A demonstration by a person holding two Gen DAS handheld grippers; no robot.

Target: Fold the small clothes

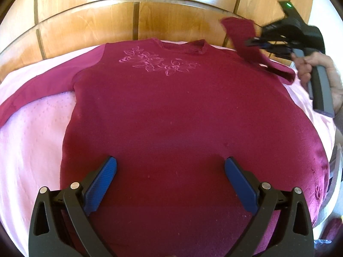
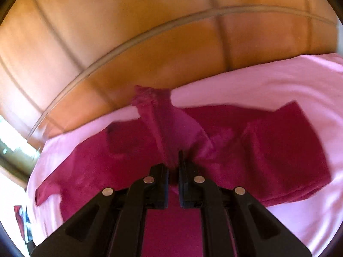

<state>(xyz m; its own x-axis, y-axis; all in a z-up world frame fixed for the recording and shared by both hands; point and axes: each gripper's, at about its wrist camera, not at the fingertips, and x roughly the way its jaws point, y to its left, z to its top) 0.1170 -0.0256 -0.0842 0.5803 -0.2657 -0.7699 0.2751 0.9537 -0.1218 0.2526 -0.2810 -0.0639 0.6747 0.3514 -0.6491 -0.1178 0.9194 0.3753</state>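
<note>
A dark red sweater (image 1: 175,111) with pink flower embroidery lies flat, front up, on a pink bedspread (image 1: 32,132). Its left sleeve stretches out to the left. My left gripper (image 1: 170,167) hovers open over the sweater's lower half, nothing between its blue pads. At the upper right, my right gripper (image 1: 249,42) is shut on the sweater's right sleeve (image 1: 238,36) and holds it lifted above the shoulder. In the blurred right wrist view the right gripper (image 2: 174,160) pinches the sleeve (image 2: 163,120), whose cuff stands up ahead of the fingers, with the sweater (image 2: 268,141) below.
A wooden headboard (image 1: 137,21) with panel grooves runs along the far side of the bed. A person's hand (image 1: 310,64) holds the right gripper's handle at the right edge. Pink bedspread (image 2: 268,79) shows around the sweater on all sides.
</note>
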